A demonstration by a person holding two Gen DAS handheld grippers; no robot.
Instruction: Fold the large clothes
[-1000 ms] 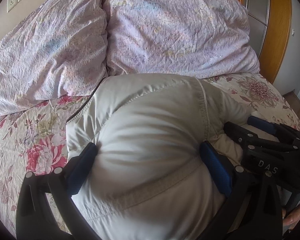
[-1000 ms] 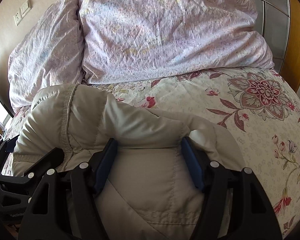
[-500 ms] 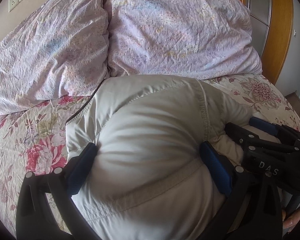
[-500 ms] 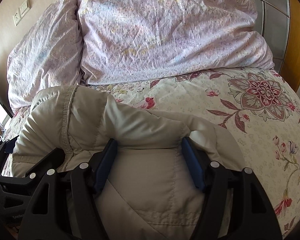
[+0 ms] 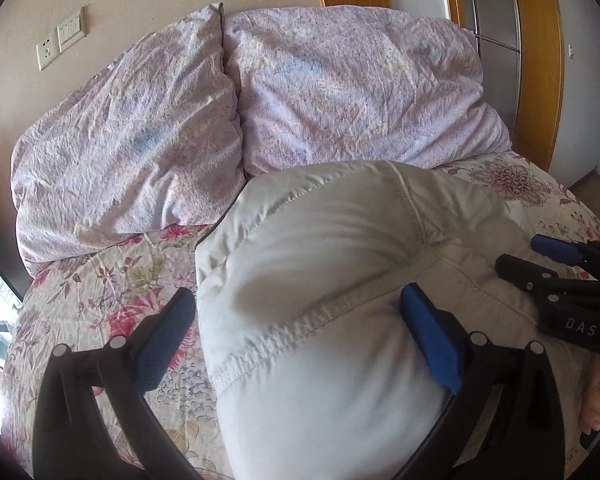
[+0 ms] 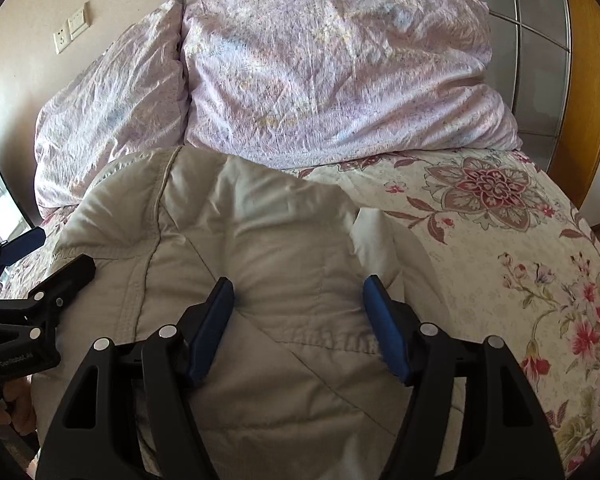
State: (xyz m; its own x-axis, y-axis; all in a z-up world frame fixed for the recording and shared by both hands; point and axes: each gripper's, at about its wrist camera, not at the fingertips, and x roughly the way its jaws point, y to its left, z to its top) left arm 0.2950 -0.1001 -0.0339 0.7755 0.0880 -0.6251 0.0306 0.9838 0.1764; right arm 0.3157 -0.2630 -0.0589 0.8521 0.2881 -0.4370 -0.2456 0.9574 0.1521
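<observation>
A folded beige padded jacket (image 5: 320, 248) lies puffed up on the flowered bedspread (image 5: 100, 280). My left gripper (image 5: 298, 334) is open. Its left finger (image 5: 168, 332) hangs over the bedspread, clear of the jacket's edge, while its right finger (image 5: 428, 336) lies against the fabric. In the right wrist view the jacket (image 6: 260, 232) spreads under and beyond my right gripper (image 6: 300, 316). That gripper is open and its two fingers straddle a quilted panel. Each gripper shows in the other's view: the right gripper (image 5: 560, 280) at the jacket's right side, the left gripper (image 6: 40, 280) at its left side.
Two large lilac pillows (image 5: 132, 140) (image 5: 360, 92) lean against the wall just behind the jacket. A wooden door frame (image 5: 536, 60) stands at the back right. Bare bedspread (image 6: 500, 220) stretches to the right. A person's hand (image 5: 596, 400) shows at the right edge.
Both grippers have drawn back from the pillows, and more wall shows above them. The left gripper has come off the jacket bundle; its left finger now stands beside it. The jacket reaches further past the right fingertips.
</observation>
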